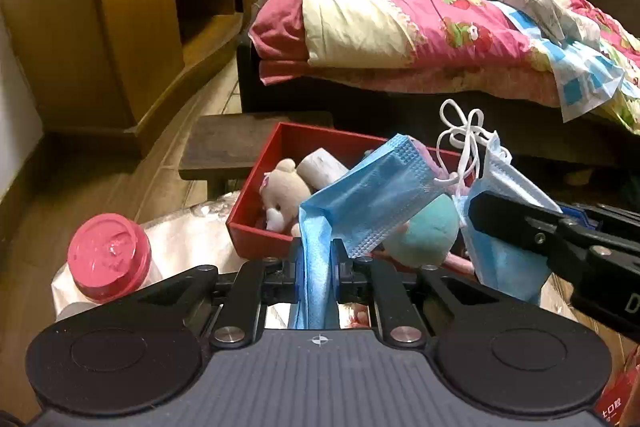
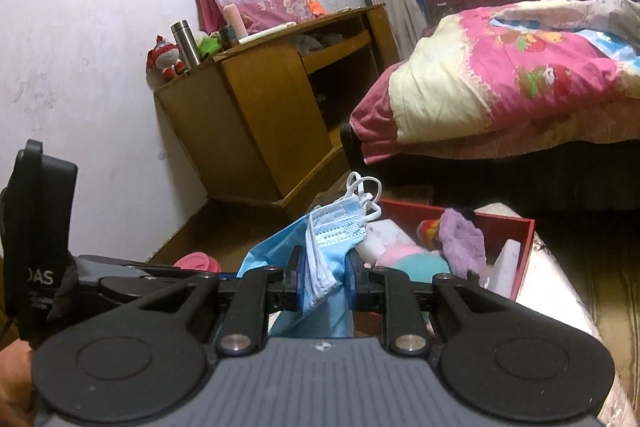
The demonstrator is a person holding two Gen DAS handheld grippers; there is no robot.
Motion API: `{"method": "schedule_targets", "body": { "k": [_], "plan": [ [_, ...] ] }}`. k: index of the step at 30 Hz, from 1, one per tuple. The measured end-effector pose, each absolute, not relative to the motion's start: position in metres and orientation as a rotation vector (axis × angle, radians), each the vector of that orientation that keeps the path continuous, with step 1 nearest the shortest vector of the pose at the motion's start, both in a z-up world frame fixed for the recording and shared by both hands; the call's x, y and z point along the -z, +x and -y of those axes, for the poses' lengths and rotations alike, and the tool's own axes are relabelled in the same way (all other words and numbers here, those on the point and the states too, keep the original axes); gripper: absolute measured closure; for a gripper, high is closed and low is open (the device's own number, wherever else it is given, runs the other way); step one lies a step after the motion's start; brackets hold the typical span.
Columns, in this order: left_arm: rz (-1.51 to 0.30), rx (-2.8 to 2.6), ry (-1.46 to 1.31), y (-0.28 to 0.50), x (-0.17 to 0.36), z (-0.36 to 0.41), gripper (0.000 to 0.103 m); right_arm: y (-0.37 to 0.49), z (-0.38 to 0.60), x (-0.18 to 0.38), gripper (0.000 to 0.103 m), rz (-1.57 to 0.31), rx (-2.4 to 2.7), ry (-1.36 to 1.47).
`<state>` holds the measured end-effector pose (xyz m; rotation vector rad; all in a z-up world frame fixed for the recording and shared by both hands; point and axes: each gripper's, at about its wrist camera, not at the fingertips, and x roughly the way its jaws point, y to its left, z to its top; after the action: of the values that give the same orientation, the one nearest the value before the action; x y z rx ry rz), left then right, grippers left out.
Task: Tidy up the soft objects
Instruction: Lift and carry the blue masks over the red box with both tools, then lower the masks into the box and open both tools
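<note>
My left gripper [image 1: 318, 267] is shut on a blue face mask [image 1: 372, 195] that stands up in front of it. My right gripper [image 2: 325, 281] is shut on a second blue face mask [image 2: 336, 231] with white ear loops; it also shows in the left wrist view [image 1: 506, 259] at the right. Both masks hang just in front of a red box [image 1: 256, 183], which also shows in the right wrist view [image 2: 520, 251]. The box holds a beige teddy [image 1: 282, 191], a teal-and-pink plush [image 1: 428, 231], a purple plush [image 2: 464, 243] and a white roll [image 1: 322, 167].
A pink-lidded jar [image 1: 108, 255] stands at the left on a white-covered surface [image 1: 188, 239]. A dark low stool [image 1: 240, 143] is behind the box. A bed with a pink quilt [image 1: 420, 23] fills the right; a wooden cabinet [image 1: 120, 35] stands at the left wall.
</note>
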<state>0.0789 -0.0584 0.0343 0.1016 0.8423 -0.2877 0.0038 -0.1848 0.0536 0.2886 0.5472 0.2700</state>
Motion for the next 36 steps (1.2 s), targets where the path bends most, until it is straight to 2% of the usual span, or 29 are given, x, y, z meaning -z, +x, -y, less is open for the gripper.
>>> {"method": "schedule_targets", "body": {
  "k": [15,25,28,31,33,34,36],
  "plan": [
    [-0.795,0.263,0.112,0.119,-0.039,0.074,0.093,0.048,0.198,-0.055,0.103,-0.525,-0.205,0.253],
    [-0.852,0.244,0.09,0.18,-0.002,0.091,0.092,0.117,0.213,-0.027,0.103,-0.588,-0.132,0.22],
    [-0.872,0.244,0.085,0.191,0.01,0.092,0.089,0.132,0.214,-0.016,0.103,-0.605,-0.13,0.217],
    [-0.897,0.23,0.082,0.197,0.021,0.09,0.082,0.142,0.211,-0.004,0.103,-0.621,-0.142,0.206],
    [-0.908,0.224,0.051,0.201,0.024,0.086,0.065,0.146,0.208,0.001,0.101,-0.631,-0.141,0.191],
    [-0.905,0.226,0.042,0.201,0.023,0.084,0.06,0.147,0.208,0.004,0.097,-0.637,-0.134,0.193],
    [-0.889,0.212,0.044,0.2,0.018,0.082,0.05,0.147,0.21,0.005,0.096,-0.638,-0.122,0.205]
  ]
}}
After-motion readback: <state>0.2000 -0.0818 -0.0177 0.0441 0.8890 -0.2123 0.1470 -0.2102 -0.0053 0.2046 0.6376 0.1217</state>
